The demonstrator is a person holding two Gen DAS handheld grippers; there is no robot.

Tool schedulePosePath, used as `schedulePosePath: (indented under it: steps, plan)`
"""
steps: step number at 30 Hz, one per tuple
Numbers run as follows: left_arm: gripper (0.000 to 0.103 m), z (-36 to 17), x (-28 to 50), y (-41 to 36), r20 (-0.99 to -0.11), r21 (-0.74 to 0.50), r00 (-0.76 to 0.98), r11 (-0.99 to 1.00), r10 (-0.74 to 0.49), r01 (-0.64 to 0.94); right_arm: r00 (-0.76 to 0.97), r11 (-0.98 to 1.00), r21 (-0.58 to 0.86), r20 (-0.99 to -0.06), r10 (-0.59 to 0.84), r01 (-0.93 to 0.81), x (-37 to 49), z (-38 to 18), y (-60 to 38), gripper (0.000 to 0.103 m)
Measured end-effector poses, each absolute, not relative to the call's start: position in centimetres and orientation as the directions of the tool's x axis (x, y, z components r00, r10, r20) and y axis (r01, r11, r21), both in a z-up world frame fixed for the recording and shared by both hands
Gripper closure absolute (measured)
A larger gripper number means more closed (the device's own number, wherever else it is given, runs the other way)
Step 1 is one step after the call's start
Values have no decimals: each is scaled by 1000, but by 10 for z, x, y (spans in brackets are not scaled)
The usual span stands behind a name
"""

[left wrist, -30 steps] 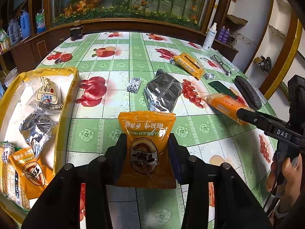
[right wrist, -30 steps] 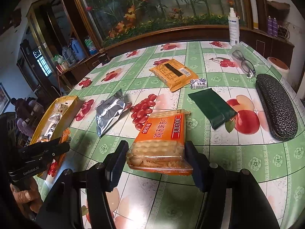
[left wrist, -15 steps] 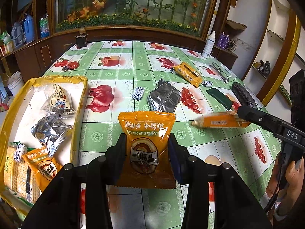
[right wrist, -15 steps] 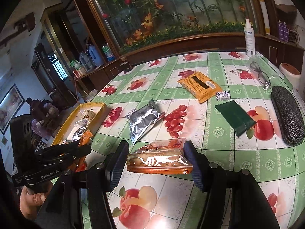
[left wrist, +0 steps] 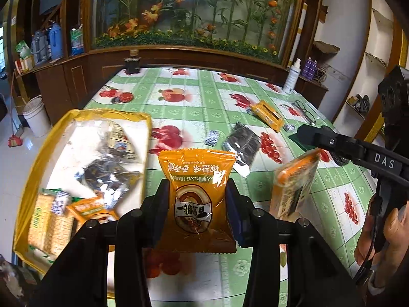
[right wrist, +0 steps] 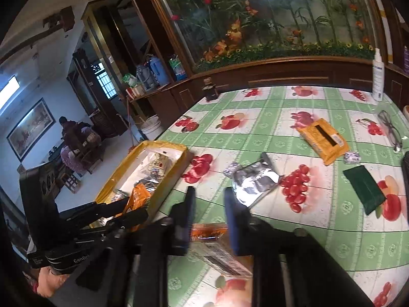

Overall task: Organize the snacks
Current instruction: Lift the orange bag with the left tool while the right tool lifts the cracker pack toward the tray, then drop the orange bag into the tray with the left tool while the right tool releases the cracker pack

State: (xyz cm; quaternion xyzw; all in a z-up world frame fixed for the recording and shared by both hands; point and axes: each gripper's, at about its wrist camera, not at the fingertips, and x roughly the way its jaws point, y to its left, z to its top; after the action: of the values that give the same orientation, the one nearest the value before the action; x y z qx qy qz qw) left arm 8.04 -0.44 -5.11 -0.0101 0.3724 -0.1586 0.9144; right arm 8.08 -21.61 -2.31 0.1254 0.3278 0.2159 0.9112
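Observation:
My left gripper [left wrist: 198, 192] is shut on an orange snack packet [left wrist: 196, 194] and holds it above the table, just right of the yellow-rimmed tray [left wrist: 38, 153]. The tray holds several snacks. My right gripper [right wrist: 208, 217] is shut on an orange cracker pack [right wrist: 217, 245], which hangs tilted down below the jaws; it also shows in the left wrist view [left wrist: 294, 181]. On the tablecloth lie a silver packet [right wrist: 255, 181], an orange cracker pack [right wrist: 323, 140] and two small wrapped candies [right wrist: 352, 157].
A green pouch [right wrist: 364, 189], glasses [right wrist: 389, 130], a dark glasses case [right wrist: 405, 168] and a white spray bottle [right wrist: 378, 76] are at the table's right side. A dark jar [right wrist: 209, 89] stands at the far edge. A wooden cabinet runs behind the table.
Both grippers have risen and swung left toward the tray. The cracker pack in my right gripper has tipped from flat to hanging downward.

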Motion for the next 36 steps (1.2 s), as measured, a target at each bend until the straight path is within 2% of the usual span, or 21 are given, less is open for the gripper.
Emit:
schedulePosePath:
  steps: [4,5,7,9,10,11,13,20,21,22,23,29,36]
  plan:
    - [63,-53,84,22,-678,-156,682,960,-275,231,656,879,332,-586,476,-341,97,-26,-186,80]
    - [63,-53,84,27,-678,-161,683,961,-272,223,650,881,324,-595,473,-345,98,-30,-181,67]
    - [63,-56,85,36,-680,-171,683,963,-267,207,628,882,320,-620,470,-345,98,-42,-175,60]
    - [63,-59,86,41,-682,-182,680,963,-270,200,617,903,284,-661,428,-322,96,-58,-172,43]
    - [63,-60,87,43,-682,-186,679,962,-271,198,624,919,251,-676,392,-305,92,-66,-172,25]
    - [63,-61,87,44,-681,-186,680,963,-271,197,636,932,215,-684,357,-291,88,-72,-172,18]
    - [63,-62,87,45,-681,-184,682,963,-268,195,634,950,160,-713,300,-269,81,-87,-173,19]
    - [63,-63,86,51,-682,-191,682,964,-266,185,578,948,119,-768,276,-294,71,-123,-163,21]
    - [63,-63,85,52,-681,-191,683,964,-265,183,575,949,96,-776,260,-299,71,-127,-160,25]
    - [63,-63,84,53,-680,-192,684,965,-263,180,570,950,88,-782,252,-299,71,-129,-158,46]
    - [63,-62,84,54,-680,-192,686,965,-261,178,568,948,101,-779,265,-303,72,-129,-159,48]
    - [63,-61,82,61,-678,-186,694,970,-242,156,605,940,124,-736,303,-319,73,-106,-154,48]
    - [63,-60,80,76,-680,-175,702,977,-212,125,603,890,219,-669,435,-399,93,-70,-122,49]
